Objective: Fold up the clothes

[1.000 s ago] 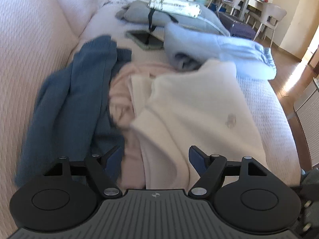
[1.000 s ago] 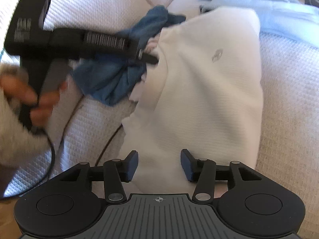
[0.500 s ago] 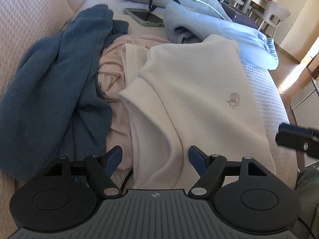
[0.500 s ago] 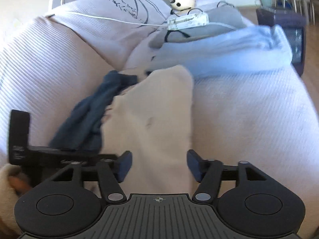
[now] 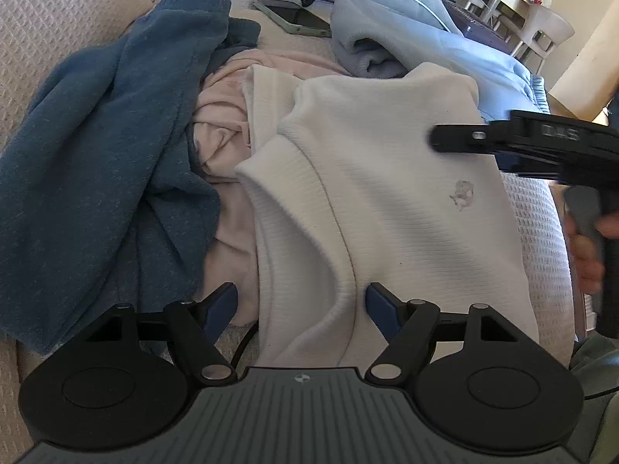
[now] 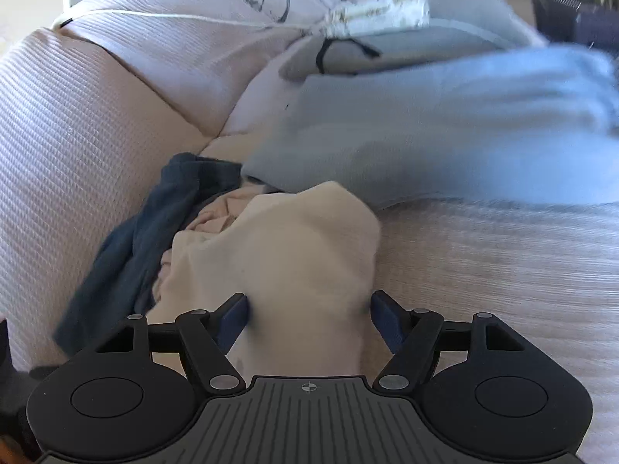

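Now the white sweater (image 5: 387, 201) lies on the sofa (image 6: 77, 123), beside a blue garment (image 5: 96, 154). The left gripper (image 5: 301, 305) hangs spread over its hem, apparently without pinching, while the right gripper (image 6: 309, 319) is opening with white cloth between its jaws.

The white sweater (image 5: 387, 208) is soft ribbed cloth with fine lines across it, the dark blue sweater (image 5: 96, 147) beside it looks thick and fuzzy, and the pink garment (image 5: 224, 123) between them is smooth, thin, crumpled cloth. The sofa cover (image 6: 69, 123) is rough cloth with a bumpy woven pattern, and the light blue garment (image 6: 445, 127) looks soft like fleece. The phone (image 5: 294, 15) has a shiny dark glass face, and the left gripper (image 5: 301, 305) is matt black plastic with small shiny metal pins and smooth blue pads (image 5: 381, 303).
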Available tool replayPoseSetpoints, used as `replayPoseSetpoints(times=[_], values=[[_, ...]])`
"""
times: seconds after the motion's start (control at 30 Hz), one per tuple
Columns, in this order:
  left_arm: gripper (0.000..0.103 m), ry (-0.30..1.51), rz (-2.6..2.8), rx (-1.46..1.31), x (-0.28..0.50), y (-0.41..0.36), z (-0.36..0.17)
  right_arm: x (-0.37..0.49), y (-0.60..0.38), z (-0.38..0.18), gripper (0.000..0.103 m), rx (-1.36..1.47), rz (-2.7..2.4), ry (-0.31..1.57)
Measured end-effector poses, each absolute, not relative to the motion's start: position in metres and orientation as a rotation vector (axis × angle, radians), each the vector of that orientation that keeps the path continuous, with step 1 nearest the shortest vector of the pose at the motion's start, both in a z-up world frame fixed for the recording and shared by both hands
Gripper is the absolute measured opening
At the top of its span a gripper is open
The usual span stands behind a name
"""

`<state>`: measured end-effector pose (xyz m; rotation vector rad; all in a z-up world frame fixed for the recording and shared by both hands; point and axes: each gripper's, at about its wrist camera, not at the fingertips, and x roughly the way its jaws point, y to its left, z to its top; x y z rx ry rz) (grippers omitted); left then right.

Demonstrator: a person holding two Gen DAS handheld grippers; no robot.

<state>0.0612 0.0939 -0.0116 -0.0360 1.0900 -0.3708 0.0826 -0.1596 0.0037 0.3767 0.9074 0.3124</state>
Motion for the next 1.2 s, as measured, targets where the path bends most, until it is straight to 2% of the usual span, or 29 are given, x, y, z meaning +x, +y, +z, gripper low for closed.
replayPoseSetpoints(times=[0.1, 0.17, 0.23, 0.33, 0.5, 0.67, 0.83, 1.0, 1.1, 1.17, 1.2], values=[[0.071, 1.091, -0.366, -0.026, 0.061, 0.092, -0.012, 0.087, -0.156, -0.003, 0.073, 0.387, 0.315, 0.914], [0.071, 1.092, -0.365, -0.018, 0.062, 0.09, -0.012, 0.088, -0.154, -0.006, 0.061, 0.387, 0.312, 0.912], [0.071, 1.09, -0.367, -0.014, 0.062, 0.089, -0.01, 0.085, -0.152, -0.002, 0.041, 0.369, 0.312, 0.901], [0.071, 1.071, -0.38, -0.001, 0.058, 0.084, -0.004, 0.073, -0.154, 0.013, 0.033, 0.324, 0.284, 0.868], [0.071, 1.025, -0.425, 0.014, 0.051, 0.073, 0.011, 0.032, -0.189, 0.039, 0.032, 0.319, 0.141, 0.778], [0.072, 1.007, -0.493, 0.016, 0.044, 0.056, 0.02, -0.032, -0.264, 0.051, 0.032, 0.404, -0.134, 0.739], [0.076, 1.052, -0.601, -0.058, 0.036, 0.041, 0.021, -0.103, -0.331, 0.016, 0.034, 0.598, -0.333, 0.82], [0.083, 1.077, -0.647, -0.031, 0.022, 0.028, 0.021, -0.132, -0.355, -0.018, 0.04, 0.777, -0.356, 0.844], [0.086, 1.118, -0.655, -0.042, 0.016, 0.027, 0.016, -0.127, -0.356, -0.019, 0.041, 0.755, -0.347, 0.864], [0.088, 1.159, -0.664, -0.054, 0.015, 0.024, 0.009, -0.125, -0.354, -0.018, 0.045, 0.73, -0.342, 0.874], [0.088, 1.18, -0.669, -0.059, 0.015, 0.023, 0.006, -0.123, -0.354, -0.018, 0.052, 0.719, -0.343, 0.879]])
